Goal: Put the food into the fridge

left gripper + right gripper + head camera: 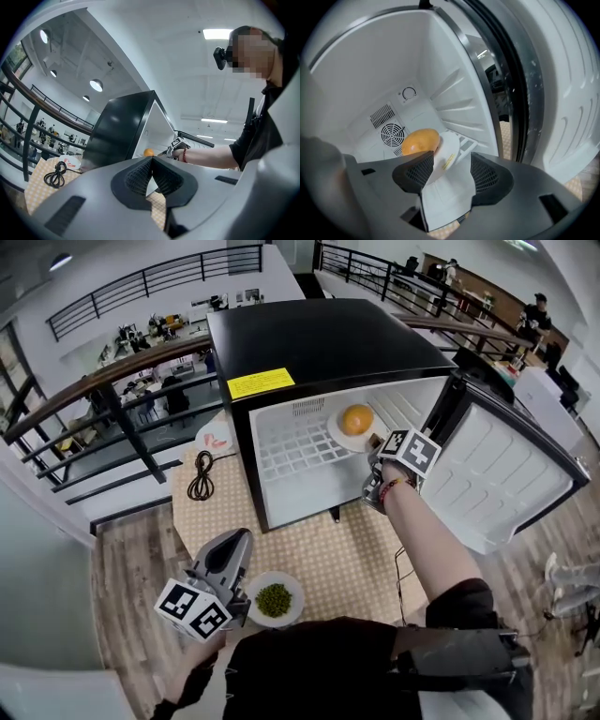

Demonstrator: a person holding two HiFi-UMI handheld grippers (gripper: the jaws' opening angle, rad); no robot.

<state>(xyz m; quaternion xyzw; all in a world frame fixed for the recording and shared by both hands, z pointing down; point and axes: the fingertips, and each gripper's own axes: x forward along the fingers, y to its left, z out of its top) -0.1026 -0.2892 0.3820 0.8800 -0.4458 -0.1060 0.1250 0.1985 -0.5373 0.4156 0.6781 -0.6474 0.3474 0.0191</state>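
Both your grippers hold nothing: right gripper [449,172] fingers released beside the plate [450,149] in the fridge [319,348], left gripper [152,162] fingers clenched.

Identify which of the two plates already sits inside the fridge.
The plate carrying the orange food, on the fridge shelf; the other plate, holding green peas, is on the table.

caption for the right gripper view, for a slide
Right hand-held gripper, jaws open, by the white plate of orange food inside the fridge.
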